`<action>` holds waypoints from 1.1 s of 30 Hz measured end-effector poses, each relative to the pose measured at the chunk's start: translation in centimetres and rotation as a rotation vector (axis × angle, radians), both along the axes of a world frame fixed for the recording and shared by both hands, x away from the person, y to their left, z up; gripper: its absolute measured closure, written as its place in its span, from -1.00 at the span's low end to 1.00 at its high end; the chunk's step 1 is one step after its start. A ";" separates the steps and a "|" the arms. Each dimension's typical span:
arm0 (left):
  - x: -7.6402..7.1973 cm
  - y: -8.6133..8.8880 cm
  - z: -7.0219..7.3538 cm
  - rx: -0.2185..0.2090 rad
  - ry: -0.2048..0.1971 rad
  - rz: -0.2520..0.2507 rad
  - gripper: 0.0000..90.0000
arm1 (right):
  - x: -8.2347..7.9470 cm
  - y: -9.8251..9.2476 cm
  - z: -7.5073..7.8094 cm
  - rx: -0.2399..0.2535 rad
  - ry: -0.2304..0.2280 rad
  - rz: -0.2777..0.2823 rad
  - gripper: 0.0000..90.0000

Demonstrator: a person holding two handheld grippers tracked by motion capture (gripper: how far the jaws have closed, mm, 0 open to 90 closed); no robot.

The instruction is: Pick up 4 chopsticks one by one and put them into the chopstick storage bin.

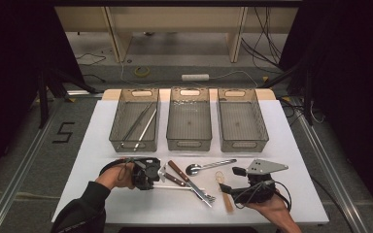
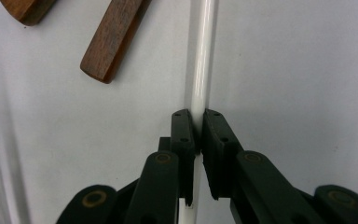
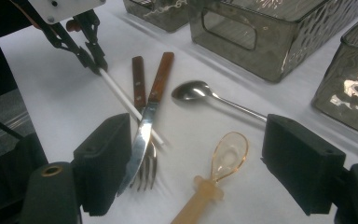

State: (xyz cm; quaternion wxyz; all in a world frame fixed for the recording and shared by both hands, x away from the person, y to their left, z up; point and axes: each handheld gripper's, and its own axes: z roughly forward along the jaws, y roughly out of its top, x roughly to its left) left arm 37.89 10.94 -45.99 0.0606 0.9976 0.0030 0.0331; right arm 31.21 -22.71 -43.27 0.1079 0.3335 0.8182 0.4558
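Left gripper view is showing your left gripper clamping its jaws on the white stick lying on the white table beside two wooden handles, while your right gripper is hovering wide apart over the amber spoon, with no readable writing on any of them.

White table, three grey bins, knife, fork, spoons, white stick

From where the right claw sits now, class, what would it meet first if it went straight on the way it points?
Probably the amber plastic spoon, lying just ahead between the open right claw's jaws; the metal spoon lies beyond it. Depth is hard to judge.
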 end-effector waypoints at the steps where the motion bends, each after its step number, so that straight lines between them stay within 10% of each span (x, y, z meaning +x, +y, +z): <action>1: 0.0 0.0 0.0 -0.002 -0.002 -0.002 0.84 | 0.0 0.0 0.0 0.000 0.000 0.000 -0.44; 33: -1.1 2.3 0.8 0.042 0.083 -0.002 0.86 | 0.0 0.0 0.0 -0.006 0.006 0.003 -0.44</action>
